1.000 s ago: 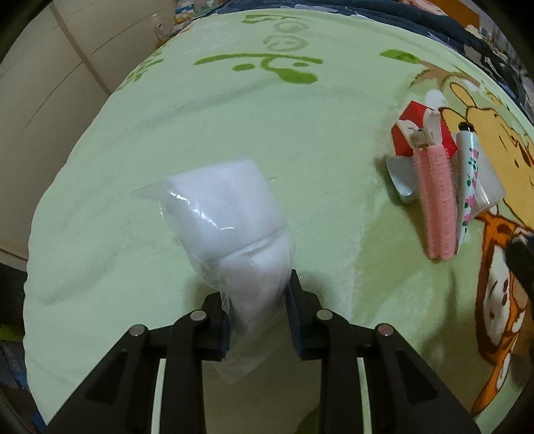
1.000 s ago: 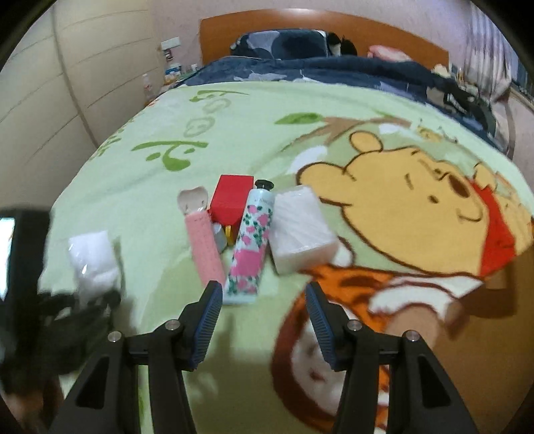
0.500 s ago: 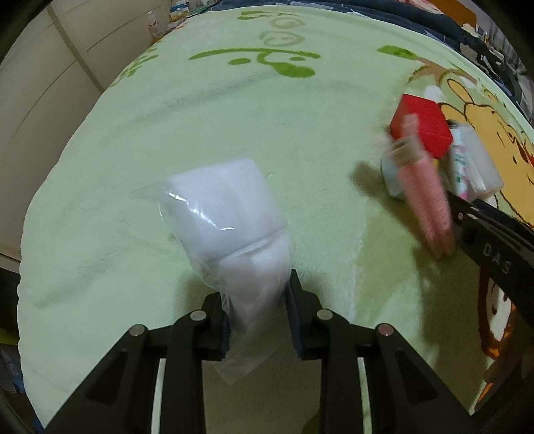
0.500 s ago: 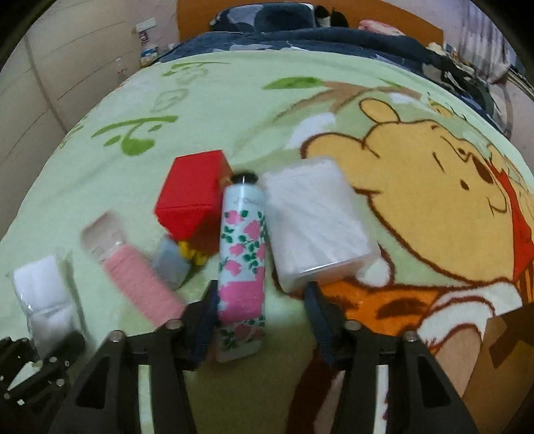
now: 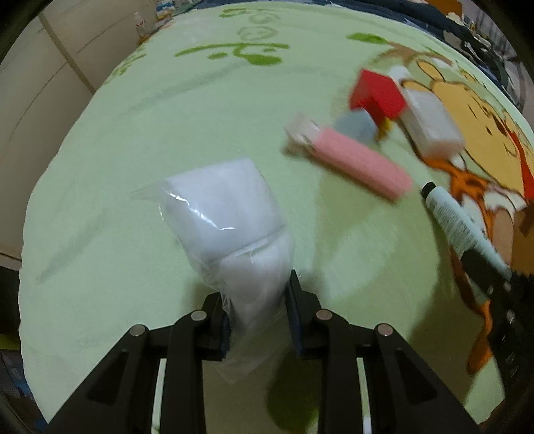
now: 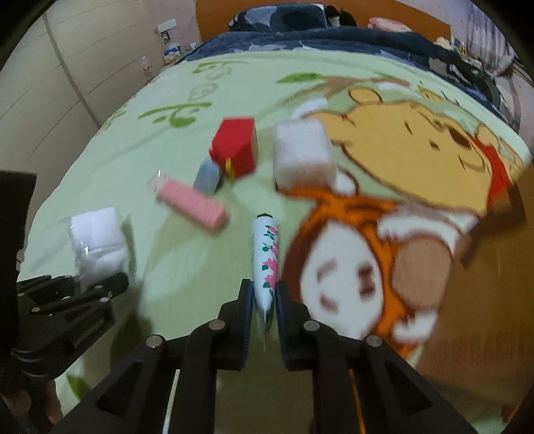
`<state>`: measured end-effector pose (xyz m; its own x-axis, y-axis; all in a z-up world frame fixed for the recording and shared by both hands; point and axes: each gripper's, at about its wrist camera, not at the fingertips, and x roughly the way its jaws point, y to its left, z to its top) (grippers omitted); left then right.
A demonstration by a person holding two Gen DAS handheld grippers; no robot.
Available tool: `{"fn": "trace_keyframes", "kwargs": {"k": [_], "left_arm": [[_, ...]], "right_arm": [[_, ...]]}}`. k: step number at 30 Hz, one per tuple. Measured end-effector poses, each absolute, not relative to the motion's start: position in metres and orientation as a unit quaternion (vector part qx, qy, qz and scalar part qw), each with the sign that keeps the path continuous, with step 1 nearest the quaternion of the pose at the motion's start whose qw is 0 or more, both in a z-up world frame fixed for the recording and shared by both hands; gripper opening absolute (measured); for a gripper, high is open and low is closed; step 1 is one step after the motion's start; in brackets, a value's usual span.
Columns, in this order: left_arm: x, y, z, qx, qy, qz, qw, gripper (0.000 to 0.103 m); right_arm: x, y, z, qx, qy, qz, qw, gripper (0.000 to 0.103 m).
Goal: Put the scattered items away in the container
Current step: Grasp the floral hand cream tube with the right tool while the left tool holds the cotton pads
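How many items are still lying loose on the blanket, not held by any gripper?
4, all clustered together: the pink hair roller, the small grey object beside it, the red box behind that, and the white pack right of the box. Others may be hidden.

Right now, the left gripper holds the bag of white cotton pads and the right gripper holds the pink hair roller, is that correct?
Not quite. In the right wrist view the right gripper is shut on the floral tube; the pink hair roller lies on the blanket. The left gripper does hold the bag of white cotton pads.

Bed with green cartoon blanket (image 6: 187, 140), wooden headboard (image 6: 213, 16), pale panelled wardrobe (image 6: 83, 50), dim light
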<state>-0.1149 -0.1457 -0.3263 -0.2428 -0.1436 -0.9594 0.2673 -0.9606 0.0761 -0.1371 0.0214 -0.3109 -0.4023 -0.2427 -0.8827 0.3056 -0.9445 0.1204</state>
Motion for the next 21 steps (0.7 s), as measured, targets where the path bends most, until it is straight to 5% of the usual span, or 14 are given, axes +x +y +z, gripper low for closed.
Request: {"fn": "trace_keyframes", "kwargs": {"k": [9,12,14,15,21], "left_arm": [[-0.059,-0.092,-0.342,0.629,0.035,-0.771,0.098,0.030],[-0.056,-0.090,-0.348,0.628,0.034,-0.771,0.099,0.047],[-0.061,-0.097,-0.350,0.631,0.053,-0.768,0.095,0.075],[-0.064,-0.100,-0.352,0.634,0.063,-0.765,0.095,0.081],[-0.074,-0.114,-0.361,0.648,0.099,-0.747,0.108,0.080]], "right_arm": [[-0.072,0.045,-0.336,0.557,0.070,-0.812,0.158,0.015],[-0.070,0.044,-0.340,0.554,0.087,-0.814,0.154,0.028],[-0.075,0.042,-0.341,0.552,0.089,-0.815,0.152,0.034],[-0.078,0.040,-0.341,0.551,0.091,-0.816,0.150,0.034],[-0.096,0.030,-0.346,0.539,0.132,-0.815,0.165,0.033]]}}
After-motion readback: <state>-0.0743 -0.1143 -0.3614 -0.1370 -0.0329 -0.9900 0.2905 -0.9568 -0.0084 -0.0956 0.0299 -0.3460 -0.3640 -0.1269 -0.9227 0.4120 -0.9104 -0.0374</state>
